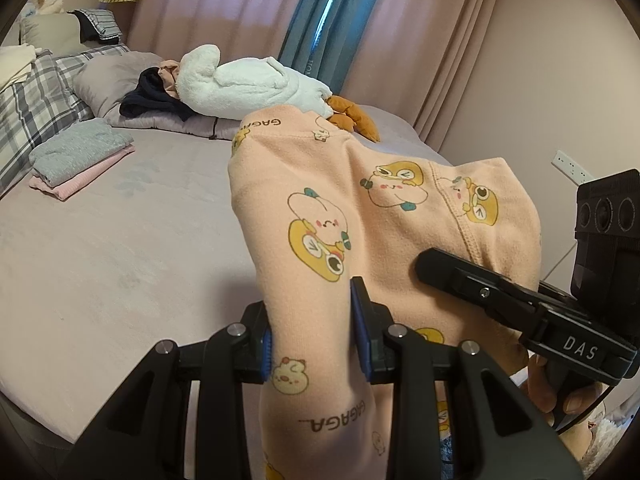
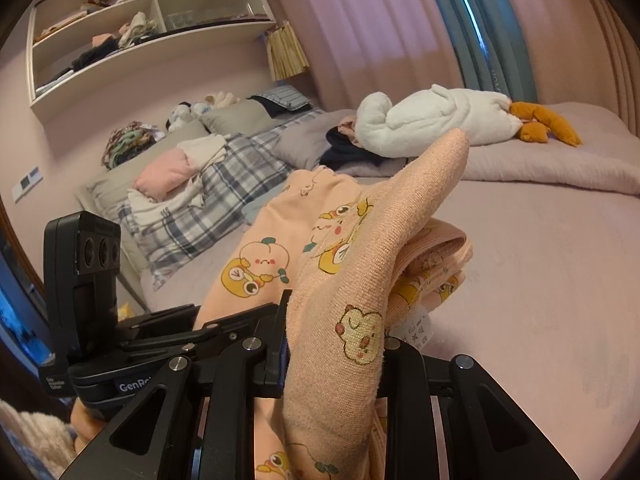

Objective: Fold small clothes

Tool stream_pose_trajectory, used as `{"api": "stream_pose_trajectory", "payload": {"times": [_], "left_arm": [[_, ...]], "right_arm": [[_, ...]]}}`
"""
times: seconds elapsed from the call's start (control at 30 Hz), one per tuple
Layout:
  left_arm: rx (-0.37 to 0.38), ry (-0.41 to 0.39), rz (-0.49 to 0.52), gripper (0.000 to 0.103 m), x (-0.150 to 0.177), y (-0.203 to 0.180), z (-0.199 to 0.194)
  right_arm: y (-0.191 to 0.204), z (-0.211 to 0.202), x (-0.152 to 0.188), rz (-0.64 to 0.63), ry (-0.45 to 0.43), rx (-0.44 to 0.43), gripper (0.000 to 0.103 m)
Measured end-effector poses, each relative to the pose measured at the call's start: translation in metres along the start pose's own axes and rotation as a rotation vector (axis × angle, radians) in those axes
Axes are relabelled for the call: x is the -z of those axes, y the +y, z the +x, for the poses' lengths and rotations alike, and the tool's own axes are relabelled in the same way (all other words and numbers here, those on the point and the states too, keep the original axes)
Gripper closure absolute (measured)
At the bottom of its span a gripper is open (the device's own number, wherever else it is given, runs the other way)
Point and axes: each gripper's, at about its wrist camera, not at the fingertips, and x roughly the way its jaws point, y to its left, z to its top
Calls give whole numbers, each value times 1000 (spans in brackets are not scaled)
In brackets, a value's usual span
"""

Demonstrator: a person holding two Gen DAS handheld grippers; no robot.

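Left wrist view: we see a folded grey-over-pink stack of clothes (image 1: 80,156) on the far left of the bed (image 1: 120,248), beside a plaid pillow (image 1: 36,100). Further right lies a white plush goose (image 1: 248,84) with orange feet, in front of pink curtains (image 1: 432,40) and a blue curtain strip (image 1: 320,12). A wall socket (image 1: 570,166) shows at the far right edge.

The peach printed garment (image 1: 360,216) is lifted above the bed, near centre. Our left gripper (image 1: 312,340) pinches a bunched fold of it between blue pads (image 1: 362,336). The right gripper (image 1: 440,266) enters from the right, its tip lying against the cloth; "DAS" is printed on its body. "GAGA" is printed on the fabric at the top edge and again, upside down, near the bottom.

Right wrist view only: a wall shelf (image 2: 132,20) holding clothes, top left; a switch plate (image 2: 26,184) at the left edge; soft toys (image 2: 200,106) by the headboard; a pink cloth (image 2: 168,172) on the plaid bedding (image 2: 224,196). The left gripper's camera block (image 2: 94,248) stands at near left, with "GenRo…" partly readable below it.

Here the right gripper (image 2: 336,344) clamps a thick roll of the garment (image 2: 360,260), which rises between the fingers and covers them. A white care label (image 2: 416,328) hangs just right; its print is too small to read. The waistband (image 2: 444,240) is folded behind.
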Motion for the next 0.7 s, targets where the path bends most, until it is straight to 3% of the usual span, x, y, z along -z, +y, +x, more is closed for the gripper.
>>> {"api": "stream_pose_trajectory", "payload": {"times": [0.7], "left_arm": [[-9,16,6,71,-16,2,8]], "right_arm": [[3,9,-4,12,7,14,77]]}}
